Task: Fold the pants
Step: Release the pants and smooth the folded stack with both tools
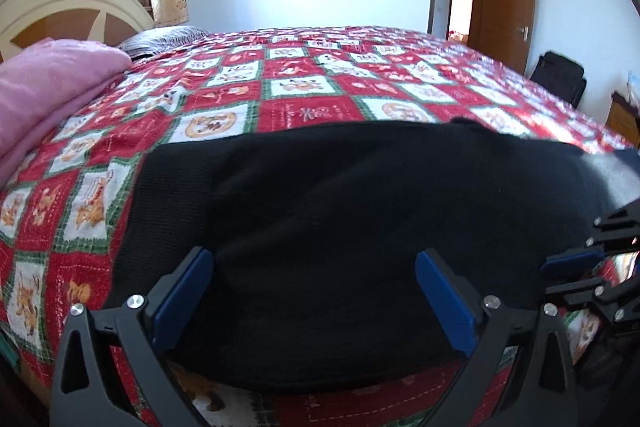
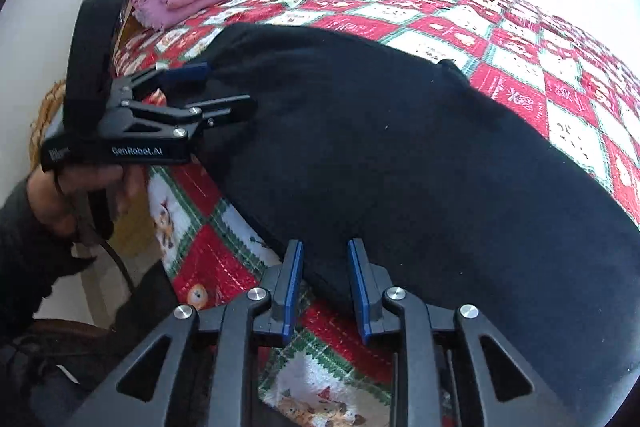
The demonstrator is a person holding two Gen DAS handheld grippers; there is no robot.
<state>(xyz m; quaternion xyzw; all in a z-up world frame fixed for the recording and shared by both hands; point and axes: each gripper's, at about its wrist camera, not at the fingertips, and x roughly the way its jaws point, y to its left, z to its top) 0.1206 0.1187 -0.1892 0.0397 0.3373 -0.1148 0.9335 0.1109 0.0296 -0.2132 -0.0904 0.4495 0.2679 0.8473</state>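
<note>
The black pants [image 1: 340,211] lie flat across the near edge of a bed with a red, white and green patchwork quilt [image 1: 280,87]. My left gripper [image 1: 314,291] is open wide, its blue pads on either side of the near edge of the cloth. In the right wrist view the pants [image 2: 400,155] stretch from upper left to lower right. My right gripper [image 2: 325,279] is partly open over the near hem, with cloth between its pads but not pinched. The left gripper [image 2: 224,87] shows there, open at the pants' left end.
A folded pink blanket [image 1: 48,83] lies by the cream headboard [image 1: 68,7], with a grey pillow [image 1: 164,37] beside it. A brown door [image 1: 504,11] stands open at the far right. A dark chair [image 1: 560,75] stands beyond the bed. The person's hand [image 2: 80,187] holds the left gripper.
</note>
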